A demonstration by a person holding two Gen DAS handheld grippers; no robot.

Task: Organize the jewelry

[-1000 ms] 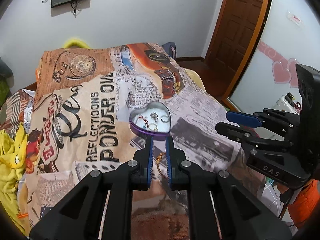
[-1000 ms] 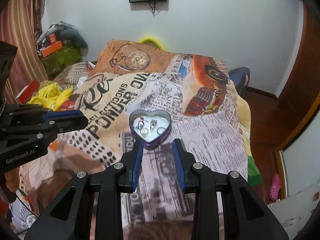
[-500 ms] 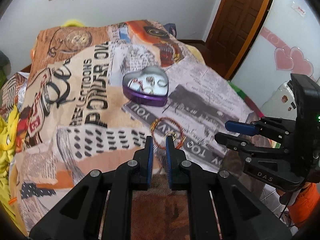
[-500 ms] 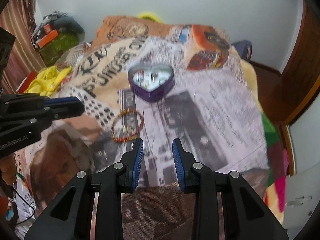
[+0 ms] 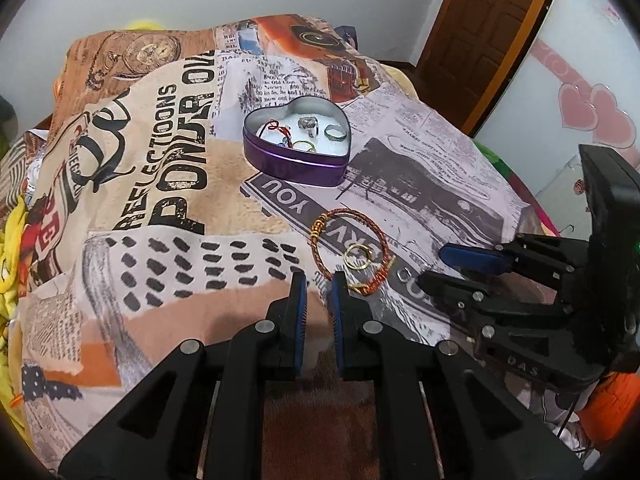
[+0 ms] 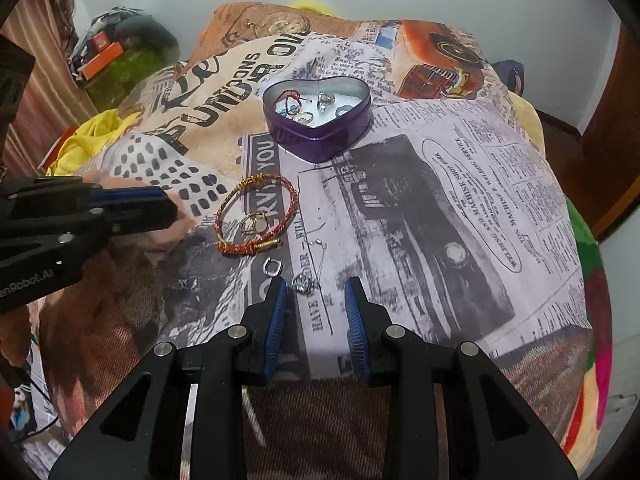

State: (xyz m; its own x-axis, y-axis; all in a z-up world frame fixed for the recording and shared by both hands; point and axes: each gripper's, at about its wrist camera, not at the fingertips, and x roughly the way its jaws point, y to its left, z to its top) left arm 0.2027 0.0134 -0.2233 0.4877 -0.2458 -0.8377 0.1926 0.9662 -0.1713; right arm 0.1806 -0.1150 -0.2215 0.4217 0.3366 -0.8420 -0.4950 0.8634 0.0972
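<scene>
Upper centre of both views: heart tin [image 6: 318, 120] on the bed [image 6: 460, 208], rings inside. Mid-frame: braided bracelet [image 6: 256, 216], loose. Left claw [image 5: 318, 280] nearly together, empty; right claw [image 6: 316, 288] apart, empty, above small ring [image 6: 303, 283]. Step, likely: collecting strays. Next: pinch, carry to tin.

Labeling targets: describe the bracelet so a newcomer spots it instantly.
On the printed bedspread, just nearer the grippers than the purple heart tin, lies the bracelet. It is the large red-and-gold braided loop; the other loose pieces are small metal ones.
</scene>
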